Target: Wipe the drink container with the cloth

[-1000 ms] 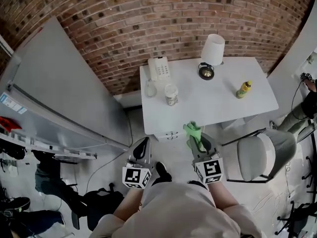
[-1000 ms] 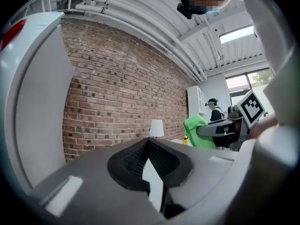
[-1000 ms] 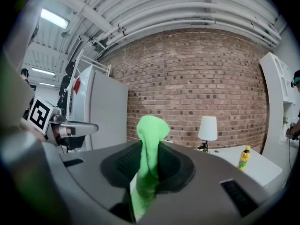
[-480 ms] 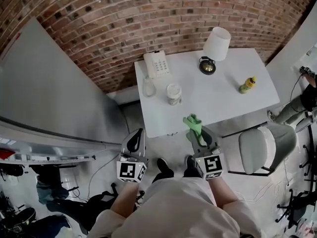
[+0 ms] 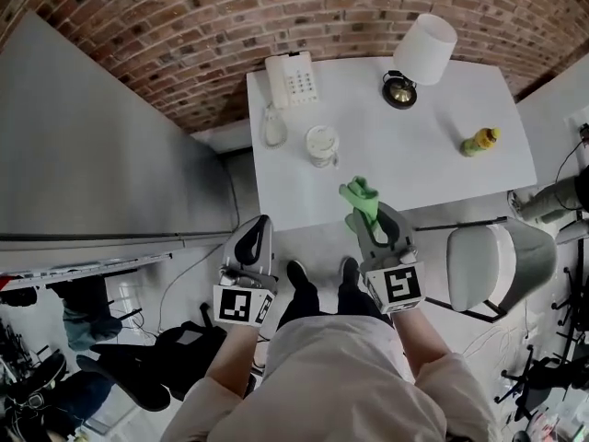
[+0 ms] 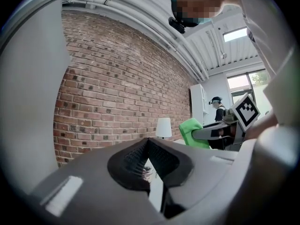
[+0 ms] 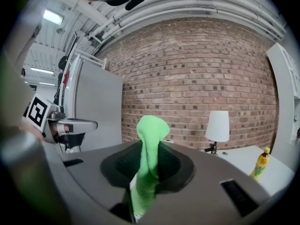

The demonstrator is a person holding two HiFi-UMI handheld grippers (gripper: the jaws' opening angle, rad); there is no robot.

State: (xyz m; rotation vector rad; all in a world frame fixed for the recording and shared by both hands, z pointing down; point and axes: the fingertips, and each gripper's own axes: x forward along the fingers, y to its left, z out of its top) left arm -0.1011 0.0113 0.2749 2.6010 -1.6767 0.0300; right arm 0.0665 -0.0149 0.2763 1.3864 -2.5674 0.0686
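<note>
Brick wall (image 5: 184,26) runs behind a white tabletop (image 5: 414,182) that carries a telephone (image 5: 293,78), a lamp (image 5: 431,46), a lidded cup (image 5: 321,145) and a small yellow bottle (image 5: 480,141). A grey chair (image 5: 488,279) stands at the near right corner. The person stands just short of the tabletop's near edge with both tools held out. The right gripper (image 5: 371,217) is pinching a green cloth (image 5: 361,201), which sticks up in a bunch between its jaws and hangs over the tabletop's near edge, touching nothing else. The left gripper (image 5: 255,239) is off the tabletop's near left corner, and its own view shows the jaws pressed together with nothing held. Which thing the task means by the drink container is not certain. The cup sits near the left side, a short way beyond the cloth, and the bottle sits well apart toward the far right. As a judgement, only the first part is done: the cloth is in hand. No wiping has begun, since the cloth touches neither the cup nor the bottle. Reaching the container, steadying it perhaps with the free gripper, and rubbing it down all remain.
</note>
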